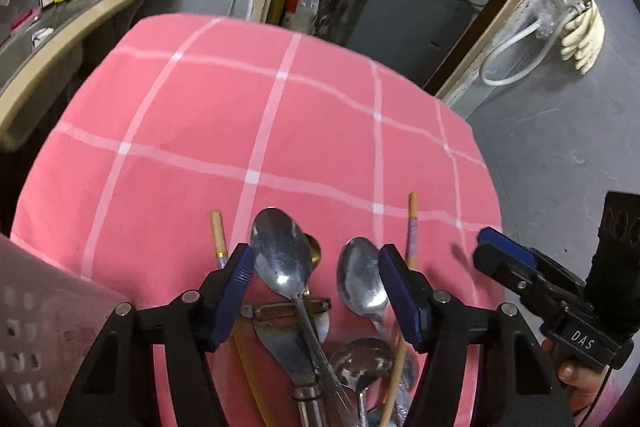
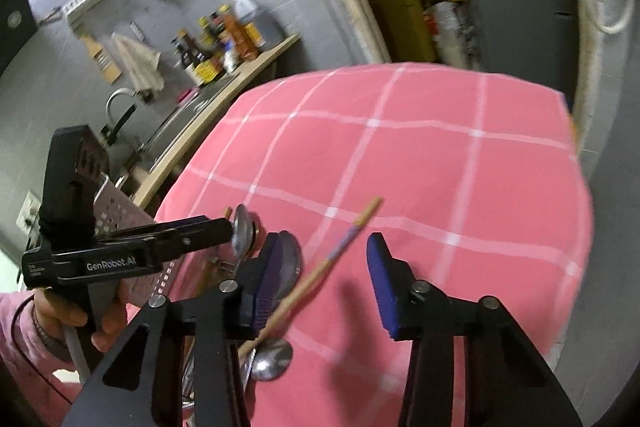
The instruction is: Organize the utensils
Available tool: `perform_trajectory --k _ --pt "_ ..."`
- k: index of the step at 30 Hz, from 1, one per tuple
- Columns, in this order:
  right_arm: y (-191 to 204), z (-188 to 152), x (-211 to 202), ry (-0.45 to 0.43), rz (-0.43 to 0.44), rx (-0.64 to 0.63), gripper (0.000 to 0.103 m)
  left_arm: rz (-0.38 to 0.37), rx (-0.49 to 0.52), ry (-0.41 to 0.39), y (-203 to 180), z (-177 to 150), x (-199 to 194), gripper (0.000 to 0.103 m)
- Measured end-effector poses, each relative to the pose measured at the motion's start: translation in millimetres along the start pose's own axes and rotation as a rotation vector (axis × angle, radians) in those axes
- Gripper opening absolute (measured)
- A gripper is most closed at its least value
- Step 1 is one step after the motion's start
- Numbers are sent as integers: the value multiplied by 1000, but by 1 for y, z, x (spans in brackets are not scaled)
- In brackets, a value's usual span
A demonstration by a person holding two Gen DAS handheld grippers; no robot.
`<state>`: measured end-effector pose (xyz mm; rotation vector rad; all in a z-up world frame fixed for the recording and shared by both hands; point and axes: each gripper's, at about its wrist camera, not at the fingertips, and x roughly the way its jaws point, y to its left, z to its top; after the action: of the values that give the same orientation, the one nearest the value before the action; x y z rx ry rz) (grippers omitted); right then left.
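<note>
So, left wrist view first.
Left tool (image 1: 316, 291): fingers spread wide, holding nothing, hovering over the utensil pile.
Big spoon (image 1: 280, 255): bowl up, between the two blue pads (image 1: 230, 301), handle running down toward the camera.
Second spoon (image 1: 362, 277): just beside the right-side pad, bowl up on the cloth.
Peeler (image 1: 286, 309): metal, lying crosswise under the big spoon's neck.
Ladle (image 1: 362, 363): small round bowl, low in frame, partly under a chopstick.
Chopsticks: one (image 1: 218, 233) left of the big spoon, one (image 1: 412, 223) right of the second spoon, tips pointing away.
Desk (image 1: 248, 115): covered with pink cloth with white grid lines, utensils bunched at its near edge.
Basket (image 1: 32, 339): pale perforated plastic, lower left corner, beside the pile.
Right tool (image 1: 504, 253): seen from the side at right, fingers look close together here, motion blur at the tip.

Right wrist view.
Right tool (image 2: 320, 283): fingers wide apart, nothing between them, above bare cloth.
Chopstick (image 2: 320, 275): lies diagonal on the cloth between the fingers, not gripped.
Spoons: one bowl (image 2: 290, 257) behind the left finger, another (image 2: 272, 363) low by the chopstick end.
Left tool (image 2: 224, 227): side-on at left, tip over a spoon (image 2: 244, 229), opening can't be judged from this angle.
Basket (image 2: 120, 215): behind the left tool.
Bottles (image 2: 216, 43): on the far shelf, well apart from the desk.
</note>
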<state>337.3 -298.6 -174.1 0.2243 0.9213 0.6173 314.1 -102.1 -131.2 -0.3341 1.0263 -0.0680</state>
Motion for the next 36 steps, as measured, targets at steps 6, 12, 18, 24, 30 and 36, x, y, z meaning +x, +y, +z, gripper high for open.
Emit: perform_trajectory --k 6,12,18,24,30,36 --pt "16 4 34 80 46 -63 27 1 -20 41 8 -1 16 55" --pt "16 2 56 157 51 -93 24 1 -37 78 16 -2 25 46" --pt "24 4 74 235 27 -129 21 -19 -58 78 22 -3 26 41" --pt "25 5 73 269 12 -114 13 -32 -70 82 25 -4 24 33" --pt "20 -1 70 290 33 -80 13 -74 -72 93 21 -3 26 17" --pt "18 -6 68 291 31 -61 13 -50 -99 102 26 0 27 17"
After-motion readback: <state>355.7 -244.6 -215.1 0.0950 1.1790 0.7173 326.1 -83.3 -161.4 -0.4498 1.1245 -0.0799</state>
